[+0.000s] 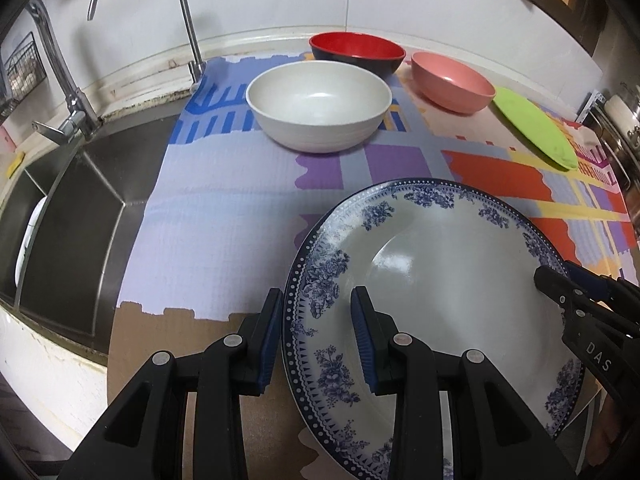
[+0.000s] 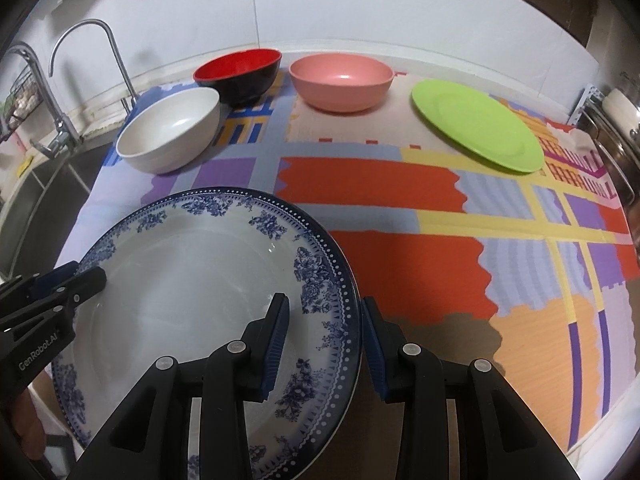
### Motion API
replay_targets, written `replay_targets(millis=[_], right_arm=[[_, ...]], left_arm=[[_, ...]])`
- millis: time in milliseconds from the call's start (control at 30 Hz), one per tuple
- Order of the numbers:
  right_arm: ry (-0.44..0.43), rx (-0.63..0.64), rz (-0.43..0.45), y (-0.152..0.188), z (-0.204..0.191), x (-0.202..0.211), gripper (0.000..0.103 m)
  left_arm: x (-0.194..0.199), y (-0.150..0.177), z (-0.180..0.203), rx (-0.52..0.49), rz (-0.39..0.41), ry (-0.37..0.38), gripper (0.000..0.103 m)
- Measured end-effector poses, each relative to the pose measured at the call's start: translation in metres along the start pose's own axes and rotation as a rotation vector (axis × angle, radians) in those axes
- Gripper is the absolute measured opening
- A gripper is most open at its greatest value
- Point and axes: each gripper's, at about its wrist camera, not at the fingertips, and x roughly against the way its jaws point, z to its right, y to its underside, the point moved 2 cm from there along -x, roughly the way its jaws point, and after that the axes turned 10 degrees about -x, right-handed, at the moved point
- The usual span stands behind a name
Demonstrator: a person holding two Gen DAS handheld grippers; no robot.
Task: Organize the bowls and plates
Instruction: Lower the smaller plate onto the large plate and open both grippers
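A large white plate with a blue floral rim [image 1: 440,264] [image 2: 192,264] is at the near edge of the counter. My left gripper [image 1: 318,312] straddles its left rim, one finger outside, one over the plate, with a gap at the pads. My right gripper [image 2: 324,320] straddles its right rim the same way. Each gripper also shows in the other's view, at the plate's far edge [image 1: 556,280] [image 2: 86,278]. A white bowl [image 1: 318,106] [image 2: 170,130], a red-and-black bowl [image 1: 358,54] [image 2: 240,72], a pink bowl [image 1: 452,82] [image 2: 340,82] and a green plate [image 1: 534,132] [image 2: 478,124] stand at the back.
A colourful patterned mat [image 2: 400,200] covers the counter. A steel sink [image 1: 80,200] with two taps [image 1: 180,8] lies on the left, with a white dish in it. A metal pot and rack [image 2: 616,128] stand at the far right.
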Motion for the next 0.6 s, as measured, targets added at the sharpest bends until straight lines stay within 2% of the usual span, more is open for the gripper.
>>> replay_targets(millis=[467,600], right_arm=[[0.016,0.031,-0.069,0.007,-0.001,-0.015,0.040],[0.005,0.060,-0.064,0.009,-0.004,-0.015,0.044]], left_arm=[[-0.012,0.005,0.004,0.007,-0.052,0.018,0.037],[-0.007,0.003,0.006,-0.005,-0.032,0.011,0.047]])
